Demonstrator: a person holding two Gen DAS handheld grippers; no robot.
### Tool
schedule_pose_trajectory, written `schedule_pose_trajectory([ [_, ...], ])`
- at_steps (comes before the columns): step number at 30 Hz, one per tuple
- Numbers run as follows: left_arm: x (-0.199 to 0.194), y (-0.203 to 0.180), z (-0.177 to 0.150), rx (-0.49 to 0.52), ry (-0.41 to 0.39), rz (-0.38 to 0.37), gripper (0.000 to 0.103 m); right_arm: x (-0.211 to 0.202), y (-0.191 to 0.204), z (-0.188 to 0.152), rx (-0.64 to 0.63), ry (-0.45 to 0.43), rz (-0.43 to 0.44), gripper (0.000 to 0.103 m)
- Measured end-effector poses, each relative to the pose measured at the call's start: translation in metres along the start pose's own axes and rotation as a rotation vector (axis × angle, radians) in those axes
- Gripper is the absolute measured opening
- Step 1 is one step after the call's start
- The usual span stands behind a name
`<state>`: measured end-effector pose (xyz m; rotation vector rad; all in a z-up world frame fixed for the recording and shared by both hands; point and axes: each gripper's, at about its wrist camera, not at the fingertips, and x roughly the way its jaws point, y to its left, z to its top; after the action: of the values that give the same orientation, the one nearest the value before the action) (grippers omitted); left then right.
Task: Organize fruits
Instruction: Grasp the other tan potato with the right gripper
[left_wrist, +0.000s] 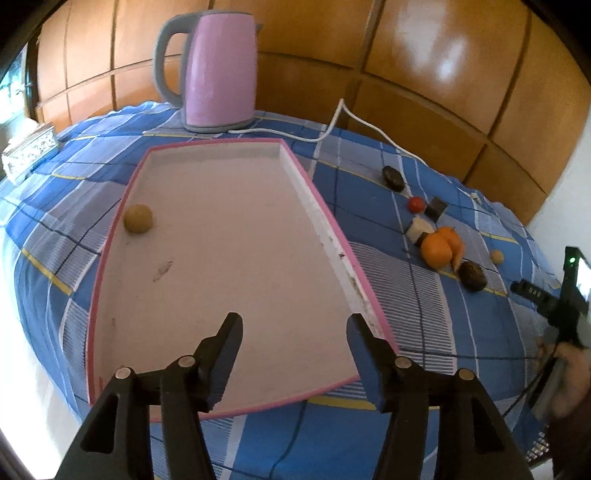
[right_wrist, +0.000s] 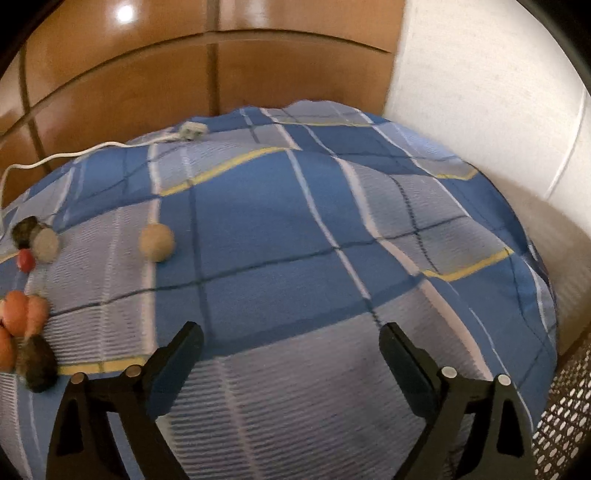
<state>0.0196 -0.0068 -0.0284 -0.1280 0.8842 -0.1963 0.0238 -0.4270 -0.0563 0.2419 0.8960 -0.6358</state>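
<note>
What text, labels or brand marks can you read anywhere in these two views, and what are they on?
"UA8", or close to it: pale raised letters on the black right gripper body, seen from the left wrist; too small to be sure.
Pink electric kettle: no mark visible.
Pink-rimmed white tray: no print, only smudges.
Right wrist view: no text.

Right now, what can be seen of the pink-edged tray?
The tray is shallow and rectangular, white inside with pink outer edges, apparently cardboard, scuffed and lightly stained. It lies flat on the checked blue cloth, before the pink kettle. One small tan round fruit rests inside near its left wall. The open left gripper hovers over its near end.
</note>
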Motion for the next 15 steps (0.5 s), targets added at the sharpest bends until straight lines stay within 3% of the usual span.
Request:
schedule_pose_trajectory([
  [6, -0.004, 0.011, -0.001, -0.043, -0.017, 0.027, 0.066, -0.007, 0.034, 0.023, -0.064, -0.039, 0.110, 0.085],
  [12, -0.003, 0.017, -0.001, -0.058, -0.015, 0.035, 0.066, 0.008, 0.068, 0.041, -0.131, -0.013, 0.111, 0.072],
  [15, -0.003, 0.019, -0.001, -0.066, -0.014, 0.037, 0.067, 0.017, 0.078, 0.047, -0.149, 0.009, 0.110, 0.070],
])
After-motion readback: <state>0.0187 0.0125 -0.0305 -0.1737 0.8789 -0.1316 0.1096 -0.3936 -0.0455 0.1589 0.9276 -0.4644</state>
